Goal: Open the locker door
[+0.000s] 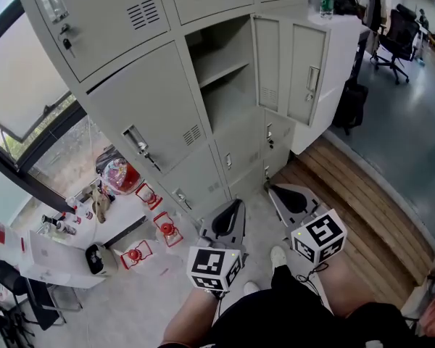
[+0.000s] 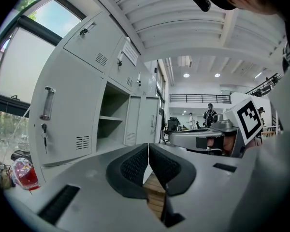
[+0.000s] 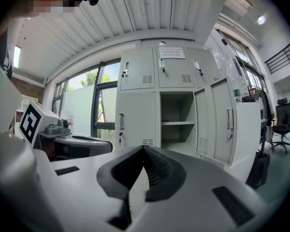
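Observation:
A bank of grey lockers (image 1: 148, 114) fills the head view. One middle compartment (image 1: 221, 71) stands open, showing a shelf, with its door (image 1: 290, 67) swung out to the right. The compartment (image 3: 176, 122) and door (image 3: 217, 120) also show in the right gripper view, and the compartment (image 2: 112, 120) in the left gripper view. My left gripper (image 1: 238, 201) and right gripper (image 1: 270, 187) hang low side by side in front of the lockers, well short of them. The left gripper (image 2: 148, 146) is shut on nothing, and so is the right gripper (image 3: 144, 149).
The closed locker to the left has a handle and key (image 1: 134, 142). A wooden platform (image 1: 362, 194) lies at the right, with a black bag (image 1: 350, 104) and an office chair (image 1: 395, 31) beyond. Red items (image 1: 167, 230) and a low white table (image 1: 65, 259) are at the left.

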The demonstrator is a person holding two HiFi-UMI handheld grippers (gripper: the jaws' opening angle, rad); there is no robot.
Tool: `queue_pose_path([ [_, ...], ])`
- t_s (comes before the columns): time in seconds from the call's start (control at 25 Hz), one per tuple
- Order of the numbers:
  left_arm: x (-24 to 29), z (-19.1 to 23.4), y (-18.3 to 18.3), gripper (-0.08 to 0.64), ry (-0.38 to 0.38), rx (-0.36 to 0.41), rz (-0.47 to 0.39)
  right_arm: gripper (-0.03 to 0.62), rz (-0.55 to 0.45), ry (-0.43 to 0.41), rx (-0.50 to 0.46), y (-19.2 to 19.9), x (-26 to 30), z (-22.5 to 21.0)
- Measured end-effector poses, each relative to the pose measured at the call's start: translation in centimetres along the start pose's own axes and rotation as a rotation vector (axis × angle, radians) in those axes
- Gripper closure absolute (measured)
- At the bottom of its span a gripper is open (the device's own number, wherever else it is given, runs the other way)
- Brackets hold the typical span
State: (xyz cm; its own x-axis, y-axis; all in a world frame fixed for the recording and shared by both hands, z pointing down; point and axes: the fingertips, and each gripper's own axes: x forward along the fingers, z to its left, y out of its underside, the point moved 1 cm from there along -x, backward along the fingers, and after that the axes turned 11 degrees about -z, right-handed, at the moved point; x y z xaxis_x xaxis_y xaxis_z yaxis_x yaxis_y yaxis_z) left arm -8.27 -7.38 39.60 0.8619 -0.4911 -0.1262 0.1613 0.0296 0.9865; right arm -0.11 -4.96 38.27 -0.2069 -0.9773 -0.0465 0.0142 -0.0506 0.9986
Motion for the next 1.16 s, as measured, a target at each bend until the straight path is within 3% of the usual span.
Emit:
queue_pose_path([
  [1.16,-0.6,-2.2,-1.1,0.54,0.027,0.015,-0.018,0.538,-0.012,-0.004,0.0,-0.8,-2.3,0.8],
])
